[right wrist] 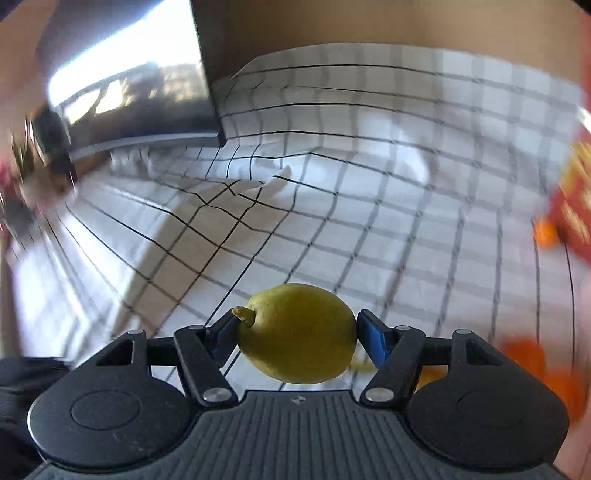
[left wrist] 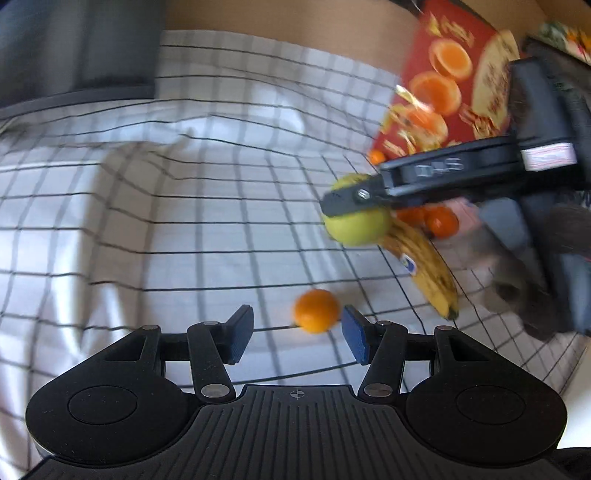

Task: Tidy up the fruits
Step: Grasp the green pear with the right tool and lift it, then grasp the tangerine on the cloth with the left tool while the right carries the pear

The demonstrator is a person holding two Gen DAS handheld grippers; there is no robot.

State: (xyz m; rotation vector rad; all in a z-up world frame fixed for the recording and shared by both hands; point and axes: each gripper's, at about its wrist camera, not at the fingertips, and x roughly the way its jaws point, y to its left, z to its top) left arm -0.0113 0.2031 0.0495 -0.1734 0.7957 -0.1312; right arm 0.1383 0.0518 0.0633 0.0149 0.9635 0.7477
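Left wrist view: our left gripper (left wrist: 297, 334), fingers spread apart, holding nothing; a small orange (left wrist: 316, 311) lies on the checked cloth (left wrist: 184, 206) just beyond.

Right wrist view: our right gripper (right wrist: 295, 332) clamped on a yellow-green pear (right wrist: 297, 334), lifted above the cloth.

A white cloth (right wrist: 369, 206) with a dark grid lies rumpled ahead of the fingers. Beyond it runs a tan wall (right wrist: 388, 26). Far left of the fingers, bright light glares off a dark panel (right wrist: 129, 92).
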